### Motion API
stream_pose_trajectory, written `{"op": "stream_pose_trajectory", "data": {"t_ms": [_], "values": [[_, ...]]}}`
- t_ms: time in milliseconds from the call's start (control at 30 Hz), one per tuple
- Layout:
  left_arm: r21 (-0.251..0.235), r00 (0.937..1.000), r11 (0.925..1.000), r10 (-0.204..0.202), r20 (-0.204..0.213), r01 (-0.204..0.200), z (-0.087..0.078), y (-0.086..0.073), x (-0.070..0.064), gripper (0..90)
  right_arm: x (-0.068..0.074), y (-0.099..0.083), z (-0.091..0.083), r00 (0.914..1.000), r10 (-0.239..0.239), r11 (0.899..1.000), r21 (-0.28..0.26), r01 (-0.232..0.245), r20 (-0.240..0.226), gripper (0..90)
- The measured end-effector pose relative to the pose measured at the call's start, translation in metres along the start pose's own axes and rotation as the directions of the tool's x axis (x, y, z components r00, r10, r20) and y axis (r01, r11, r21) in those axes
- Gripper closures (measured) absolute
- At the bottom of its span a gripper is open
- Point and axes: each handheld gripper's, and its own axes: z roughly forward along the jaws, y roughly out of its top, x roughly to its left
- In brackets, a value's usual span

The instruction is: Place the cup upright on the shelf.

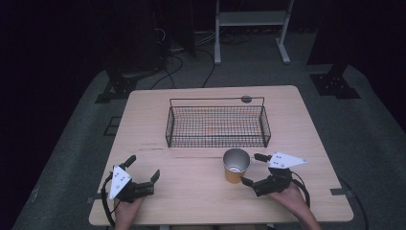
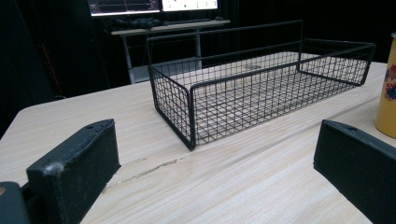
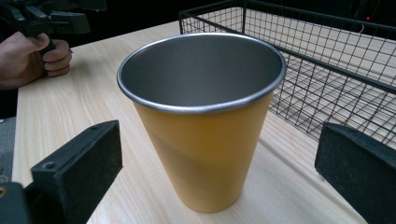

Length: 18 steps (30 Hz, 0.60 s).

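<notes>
The right gripper (image 1: 253,168) had its fingers spread either side of the upright yellow cup (image 1: 235,166) on the worktop (image 1: 191,191) — seemingly ready to clamp it — while the left gripper (image 1: 142,168) waited apart, fingers spread too.

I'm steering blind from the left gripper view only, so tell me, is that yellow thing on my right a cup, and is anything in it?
Observer: Yes, an upright yellow cup, steel-lined, nothing in it.
Operator: Is the right tool near it?
Observer: The right tool is open, with the cup in front of its jaws and untouched.
Operator: Is the basket behind it loaded?
Observer: From above, the wire basket holds nothing.
</notes>
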Motion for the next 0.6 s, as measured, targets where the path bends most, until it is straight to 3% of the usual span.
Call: {"op": "stream_pose_trajectory", "data": {"t_ms": [600], "values": [[0.0,1.0,1.0,-0.001,0.001,0.001,0.0,0.0,0.0,0.0,0.007,0.01,0.023,0.9988,-0.038,0.998,0.039,0.039,-0.032,0.3]]}}
